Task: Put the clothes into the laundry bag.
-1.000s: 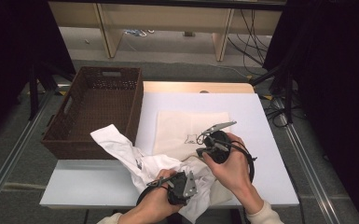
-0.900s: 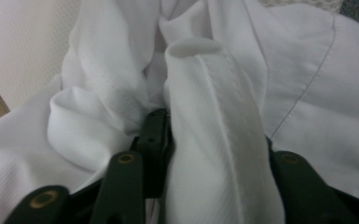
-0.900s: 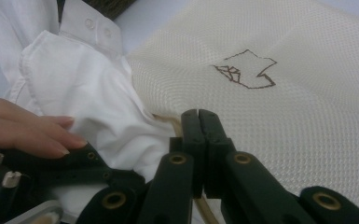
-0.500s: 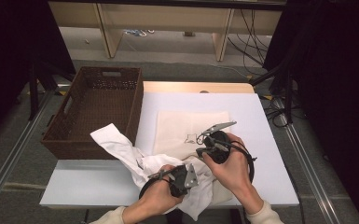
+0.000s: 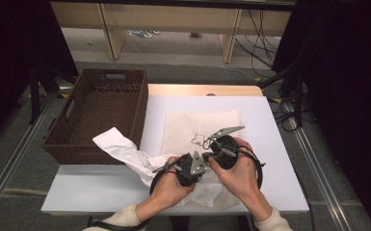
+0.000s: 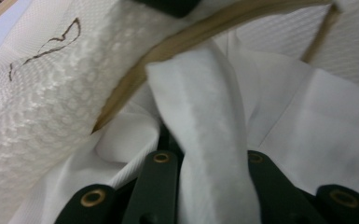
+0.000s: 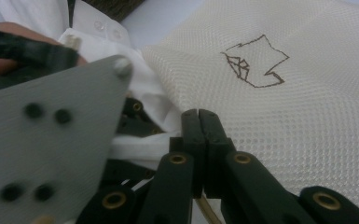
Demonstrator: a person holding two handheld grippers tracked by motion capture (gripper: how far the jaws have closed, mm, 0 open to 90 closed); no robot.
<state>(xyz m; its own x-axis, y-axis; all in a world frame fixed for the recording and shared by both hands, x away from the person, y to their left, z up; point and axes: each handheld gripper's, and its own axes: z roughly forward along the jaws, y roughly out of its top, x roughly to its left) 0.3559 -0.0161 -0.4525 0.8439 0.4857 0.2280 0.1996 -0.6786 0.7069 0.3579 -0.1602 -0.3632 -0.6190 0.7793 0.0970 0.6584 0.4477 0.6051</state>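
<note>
High view: the white shirt (image 5: 125, 151) lies crumpled on the table's (image 5: 101, 187) near edge, its long axis running from the basket (image 5: 96, 113) toward both hands, which hide its middle. Left gripper (image 5: 185, 168) has just been closing.

Left gripper view: its jaws pinch a shirt fold (image 6: 205, 140); fingertips hidden.

Right gripper view: right gripper (image 7: 199, 116) jaws pressed together on the mesh bag (image 7: 284, 116).

Both tools (image 5: 185, 169) (image 5: 221, 150) clamped, side by side
</note>
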